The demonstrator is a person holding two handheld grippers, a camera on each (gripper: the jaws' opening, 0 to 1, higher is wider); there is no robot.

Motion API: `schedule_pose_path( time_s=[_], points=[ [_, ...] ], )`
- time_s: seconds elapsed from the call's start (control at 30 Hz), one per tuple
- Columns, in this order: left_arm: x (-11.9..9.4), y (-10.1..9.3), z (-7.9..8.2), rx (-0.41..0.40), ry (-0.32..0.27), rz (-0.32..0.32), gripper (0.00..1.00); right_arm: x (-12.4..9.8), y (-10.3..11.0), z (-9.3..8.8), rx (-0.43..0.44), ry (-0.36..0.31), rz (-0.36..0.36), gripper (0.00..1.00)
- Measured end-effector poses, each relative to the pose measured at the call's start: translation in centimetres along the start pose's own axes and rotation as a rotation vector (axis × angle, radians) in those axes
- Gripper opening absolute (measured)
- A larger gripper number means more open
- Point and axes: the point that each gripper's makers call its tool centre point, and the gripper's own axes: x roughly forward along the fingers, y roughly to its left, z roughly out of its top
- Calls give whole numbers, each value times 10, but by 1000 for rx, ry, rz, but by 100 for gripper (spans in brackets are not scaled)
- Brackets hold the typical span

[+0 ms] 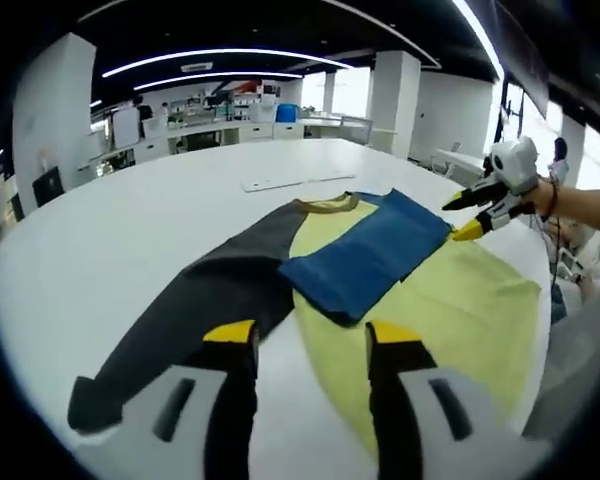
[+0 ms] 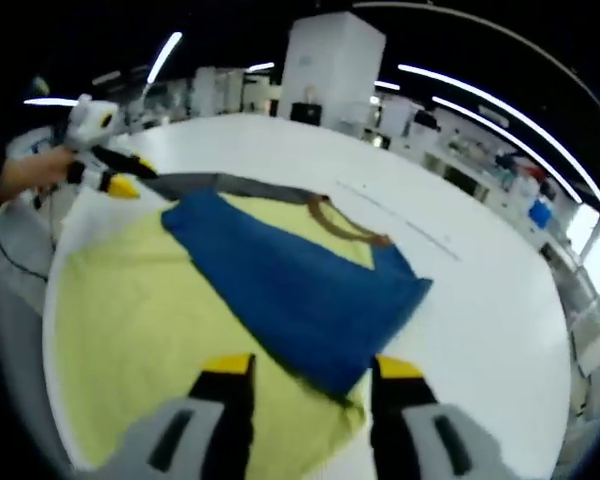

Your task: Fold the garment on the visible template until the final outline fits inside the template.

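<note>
A garment with a yellow body lies flat on the white table. Its blue sleeve is folded across the chest, and its dark grey sleeve stretches out toward the lower left. My left gripper hovers open over the dark sleeve and the yellow body's edge, holding nothing. My right gripper, held by a hand, stands open just past the blue sleeve's far end. In the right gripper view, my right gripper is open above the blue sleeve, and the left gripper is by the dark sleeve.
A thin white strip lies on the table beyond the brown collar. The table's edge runs close along the yellow body. Desks, shelves and white pillars stand in the room behind.
</note>
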Motion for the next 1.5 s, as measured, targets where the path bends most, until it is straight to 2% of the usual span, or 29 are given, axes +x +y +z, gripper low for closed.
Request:
schedule_pose_path(
  time_s=[0.13,0.3,0.37,0.47,0.57,0.67,0.8,0.87,0.93,0.97,1.0,1.17,1.5],
  points=[
    [11,2,-6,1,30,-7,31,1,-7,-6,-16,13,-23,30],
    [19,9,-9,10,37,-8,27,5,-8,-12,-67,51,-39,23],
    [22,9,-10,6,42,-14,25,5,-9,-14,-59,56,-39,20],
    [27,10,-12,15,50,-20,19,6,-9,-17,-64,69,-44,18],
    [29,9,-12,8,53,-29,19,6,-9,-22,-101,97,-56,17],
    [33,4,-12,2,57,-53,16,6,-10,-26,-122,107,-64,14],
    [38,5,-15,14,71,-51,14,5,-10,-25,-133,107,-74,9],
    [40,4,-13,13,64,-55,11,5,-11,-26,-141,110,-77,6],
    [45,2,-15,0,78,-76,3,5,-12,-27,-148,117,-81,1],
    [47,0,-16,-14,93,-84,2,6,-13,-27,-143,117,-83,1],
    [48,2,-12,-17,72,-79,1,5,-13,-28,-135,116,-81,1],
    [49,3,-13,-54,85,-81,0,7,-13,-31,-138,118,-82,0],
    [47,8,-16,0,96,-37,0,4,-25,-36,-98,121,-114,0]
  ],
)
